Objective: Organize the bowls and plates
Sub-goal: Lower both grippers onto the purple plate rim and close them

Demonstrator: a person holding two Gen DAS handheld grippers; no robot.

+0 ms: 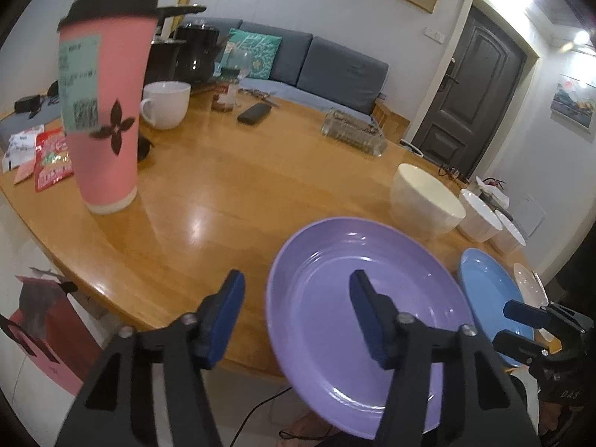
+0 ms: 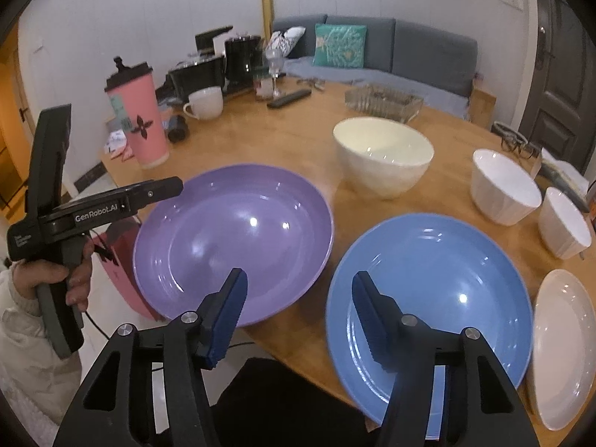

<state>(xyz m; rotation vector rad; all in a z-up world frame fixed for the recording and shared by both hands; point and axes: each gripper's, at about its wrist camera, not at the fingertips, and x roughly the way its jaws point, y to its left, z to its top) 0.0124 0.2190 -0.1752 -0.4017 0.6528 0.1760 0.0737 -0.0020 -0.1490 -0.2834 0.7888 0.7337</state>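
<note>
On the glossy wooden table (image 2: 298, 141), round purple plate (image 2: 232, 242) and blue plate (image 2: 428, 298) lie under both grippers' parted, empty fingers (image 2: 227, 309).

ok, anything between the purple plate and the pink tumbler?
No. In the right wrist view only bare wooden table separates the purple plate from the pink tumbler; left wrist view agrees.

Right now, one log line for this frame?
left gripper: open, at purple plate rim | right gripper: open, at blue plate rim | nothing held

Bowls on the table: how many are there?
3: cream bowl behind the plates, white bowl to its right, smaller white bowl at the far right. None seems hidden.
</note>
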